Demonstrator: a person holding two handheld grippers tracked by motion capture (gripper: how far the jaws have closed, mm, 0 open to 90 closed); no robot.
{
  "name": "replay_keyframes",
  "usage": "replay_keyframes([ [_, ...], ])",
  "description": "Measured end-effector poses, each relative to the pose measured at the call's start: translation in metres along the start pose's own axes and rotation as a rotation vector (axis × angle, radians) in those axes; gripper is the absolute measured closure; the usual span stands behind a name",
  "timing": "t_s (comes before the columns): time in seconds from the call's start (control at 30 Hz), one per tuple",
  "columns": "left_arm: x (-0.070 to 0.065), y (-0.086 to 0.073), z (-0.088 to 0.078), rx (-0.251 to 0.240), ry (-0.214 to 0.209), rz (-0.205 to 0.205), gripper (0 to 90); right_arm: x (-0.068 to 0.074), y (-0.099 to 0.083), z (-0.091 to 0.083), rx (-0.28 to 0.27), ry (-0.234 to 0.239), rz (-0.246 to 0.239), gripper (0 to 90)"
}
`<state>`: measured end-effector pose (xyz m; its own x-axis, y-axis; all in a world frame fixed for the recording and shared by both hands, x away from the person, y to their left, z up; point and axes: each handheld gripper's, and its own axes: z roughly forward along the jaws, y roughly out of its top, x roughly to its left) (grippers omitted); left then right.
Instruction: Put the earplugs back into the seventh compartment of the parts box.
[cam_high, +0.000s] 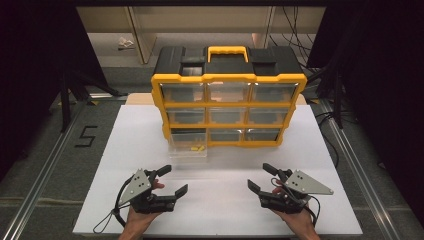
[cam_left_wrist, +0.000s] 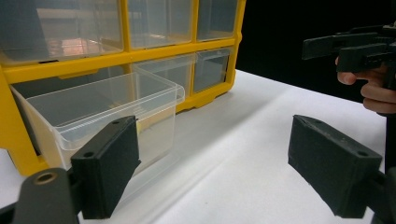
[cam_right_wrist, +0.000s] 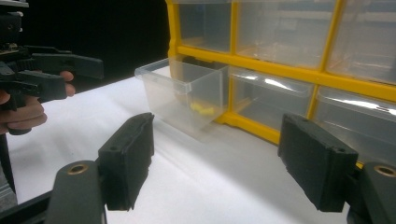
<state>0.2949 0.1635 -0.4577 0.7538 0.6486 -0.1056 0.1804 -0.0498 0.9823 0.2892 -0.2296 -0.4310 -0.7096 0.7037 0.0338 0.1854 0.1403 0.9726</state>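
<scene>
1. A clear plastic drawer (cam_high: 188, 148) stands pulled out from the bottom-left slot of a yellow-framed organiser cabinet (cam_high: 229, 78), resting on the white table top (cam_high: 220, 200) in front of it.
2. Small yellow pieces (cam_right_wrist: 202, 109) lie on the drawer's floor, toward its back.
3. The cabinet has three rows of three clear drawers, a black top and a yellow carrying handle (cam_high: 228, 51); the other eight drawers sit pushed in.
4. The left gripper (cam_high: 169, 180) is held above the table's near edge, in front of the drawer and well short of it. Its jaws are spread wide and hold nothing.
5. The right gripper (cam_high: 262, 176) is held at the same depth on the other side, well apart from the left one. Its jaws are likewise spread wide with nothing between them.
6. Each gripper points toward the cabinet, a hand wrapped round its grip.
</scene>
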Motion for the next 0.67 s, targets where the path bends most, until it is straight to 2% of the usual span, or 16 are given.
replay_keyframes([
  [0.67, 0.0, 0.0002, 0.0005, -0.001, 0.0, 0.002, 16.4, -0.0009, -0.0036, -0.0023, -0.012, -0.016, 0.003, 28.5],
])
